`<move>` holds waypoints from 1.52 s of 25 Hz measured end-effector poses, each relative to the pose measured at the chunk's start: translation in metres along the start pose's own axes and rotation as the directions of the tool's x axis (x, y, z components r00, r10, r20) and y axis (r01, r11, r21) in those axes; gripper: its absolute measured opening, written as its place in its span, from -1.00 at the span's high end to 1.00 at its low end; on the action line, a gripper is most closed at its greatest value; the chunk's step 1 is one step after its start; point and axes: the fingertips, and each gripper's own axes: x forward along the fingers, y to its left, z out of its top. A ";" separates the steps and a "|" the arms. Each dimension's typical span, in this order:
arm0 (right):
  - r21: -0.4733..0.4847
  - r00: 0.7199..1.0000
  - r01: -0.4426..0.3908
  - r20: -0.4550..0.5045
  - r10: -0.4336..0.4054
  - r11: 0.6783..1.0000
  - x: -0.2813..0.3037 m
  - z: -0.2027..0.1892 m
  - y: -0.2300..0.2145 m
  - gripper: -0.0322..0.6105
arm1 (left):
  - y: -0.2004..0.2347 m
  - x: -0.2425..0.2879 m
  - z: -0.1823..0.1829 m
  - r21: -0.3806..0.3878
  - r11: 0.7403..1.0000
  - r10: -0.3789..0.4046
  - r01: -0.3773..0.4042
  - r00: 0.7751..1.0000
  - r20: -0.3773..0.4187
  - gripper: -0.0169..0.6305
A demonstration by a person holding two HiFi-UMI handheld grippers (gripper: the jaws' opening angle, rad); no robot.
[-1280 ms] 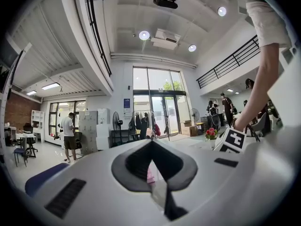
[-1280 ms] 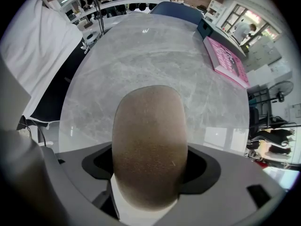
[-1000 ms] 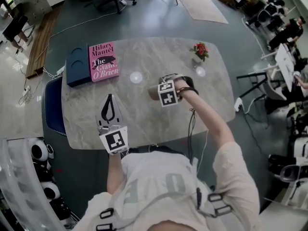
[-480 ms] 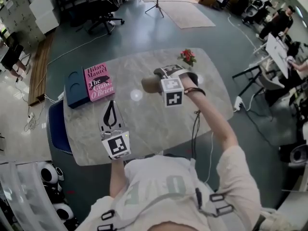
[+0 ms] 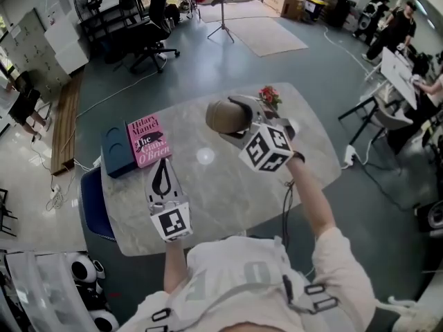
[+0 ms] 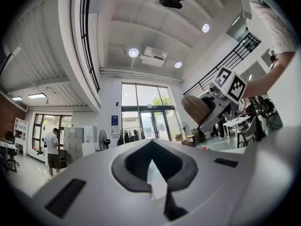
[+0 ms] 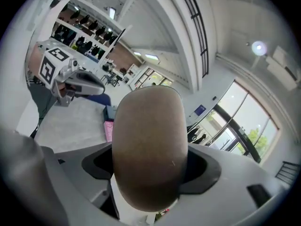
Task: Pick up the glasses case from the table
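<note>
Two grippers are over the marble table (image 5: pixel 221 192): the right gripper (image 5: pixel 242 120) has its fingers (image 7: pixel 223 173) clamped on the brown glasses case (image 5: pixel 223 116), which is held in the air, clear of the tabletop. The left gripper (image 5: pixel 163 164) hangs over the table's near side, its fingers (image 6: pixel 94 173) pressed together with nothing between them, near a pink book (image 5: pixel 147 142).

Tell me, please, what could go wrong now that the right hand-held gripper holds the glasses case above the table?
The rounded glasses case sticks out well past the right hand-held gripper, so it might pivot or slip and drop to the table. The red flowers stand on the table near that gripper; a careless swing down could knock them over.
</note>
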 end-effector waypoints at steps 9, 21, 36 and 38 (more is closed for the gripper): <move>0.247 0.894 0.323 0.237 -0.381 0.913 -0.060 0.039 -0.041 -0.26 | -0.011 -0.001 0.017 0.008 1.000 -0.019 0.019 1.000 0.017 0.94; 0.651 0.643 0.348 0.359 -0.677 0.675 -0.140 0.034 -0.036 -0.26 | -0.018 0.004 0.039 0.032 0.999 -0.044 0.042 0.998 0.049 0.94; 0.725 0.650 0.446 0.140 -0.747 0.524 -0.163 -0.024 0.008 -0.26 | -0.031 0.009 0.043 0.021 0.997 -0.074 0.073 0.996 0.057 0.94; 0.728 0.652 0.443 0.138 -0.746 0.522 -0.163 -0.024 0.007 -0.26 | -0.033 0.010 0.043 0.018 0.997 -0.077 0.076 0.995 0.058 0.94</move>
